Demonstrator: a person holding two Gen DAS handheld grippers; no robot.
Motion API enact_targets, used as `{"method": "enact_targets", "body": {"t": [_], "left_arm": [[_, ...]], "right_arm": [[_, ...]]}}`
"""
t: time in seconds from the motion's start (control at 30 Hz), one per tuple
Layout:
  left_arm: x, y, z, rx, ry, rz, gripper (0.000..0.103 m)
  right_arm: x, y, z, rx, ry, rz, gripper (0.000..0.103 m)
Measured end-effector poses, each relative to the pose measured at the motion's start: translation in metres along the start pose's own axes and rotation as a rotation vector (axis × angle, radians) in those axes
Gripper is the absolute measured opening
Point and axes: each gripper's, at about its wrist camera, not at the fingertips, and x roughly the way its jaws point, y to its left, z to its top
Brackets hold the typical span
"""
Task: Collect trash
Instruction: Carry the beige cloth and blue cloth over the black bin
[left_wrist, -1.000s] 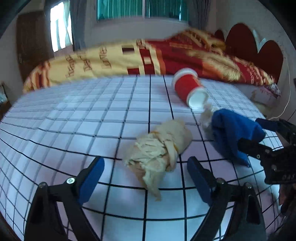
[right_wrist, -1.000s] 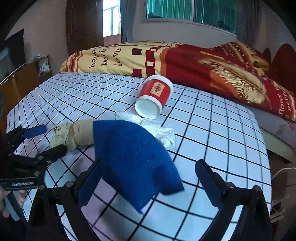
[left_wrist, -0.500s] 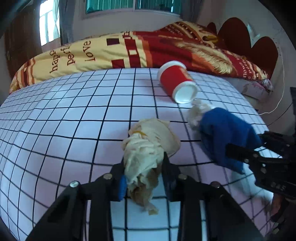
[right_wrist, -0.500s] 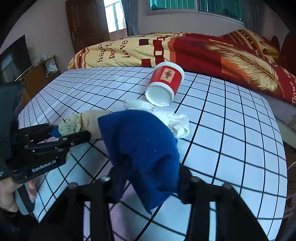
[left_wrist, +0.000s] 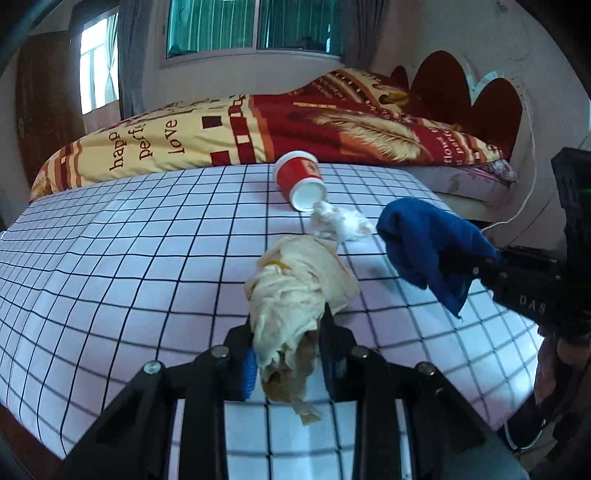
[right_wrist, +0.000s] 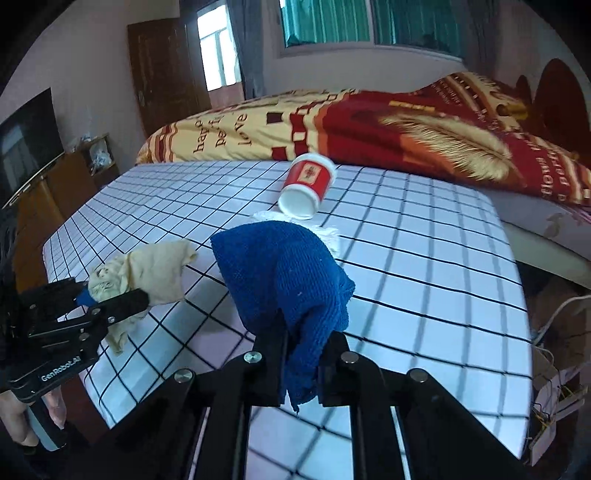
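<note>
My left gripper (left_wrist: 288, 354) is shut on a crumpled beige paper wad (left_wrist: 295, 291) and holds it just above the grid-patterned sheet (left_wrist: 129, 258). It also shows in the right wrist view (right_wrist: 147, 269). My right gripper (right_wrist: 301, 354) is shut on a blue cloth (right_wrist: 284, 273) and lifts it off the bed; the cloth also shows in the left wrist view (left_wrist: 428, 243). A red paper cup (left_wrist: 301, 179) lies on its side further back, with a white crumpled tissue (left_wrist: 338, 223) at its mouth.
A red and yellow quilt (left_wrist: 258, 133) lies bunched along the far side of the bed. A red headboard (left_wrist: 461, 96) stands at the right. A wooden door (right_wrist: 162, 74) and a TV cabinet (right_wrist: 48, 184) are at the left. Cables hang off the bed's right edge (right_wrist: 554, 321).
Both grippers have shut, the left on the beige paper wad and the right on the blue cloth, and both have lifted their loads off the sheet.
</note>
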Motion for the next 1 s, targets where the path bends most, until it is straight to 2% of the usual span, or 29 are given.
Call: {"method": "enact_targets", "body": {"t": [0.13,0.43,0.73,1.0], "left_arm": [[-0.019,-0.020,-0.009,0.032,-0.022,-0.006,0.029],[-0.053,-0.068,-0.029,0.067,-0.061,-0.069,0.029],[-0.061,-0.124,-0.040,0.140,-0.058,-0.144,0.029],[-0.064,-0.178,-0.044,0.207,-0.061,-0.224,0.029]], "right_arm": [[-0.031,-0.010,-0.014,0.016,-0.023,-0.025,0.011],[-0.100,-0.036,-0.057,0.068,-0.068,-0.095,0.011],[-0.166,-0.066,-0.098,0.107,-0.106,-0.177,0.011],[-0.207,-0.097,-0.130,0.155,-0.117,-0.243,0.011]]}}
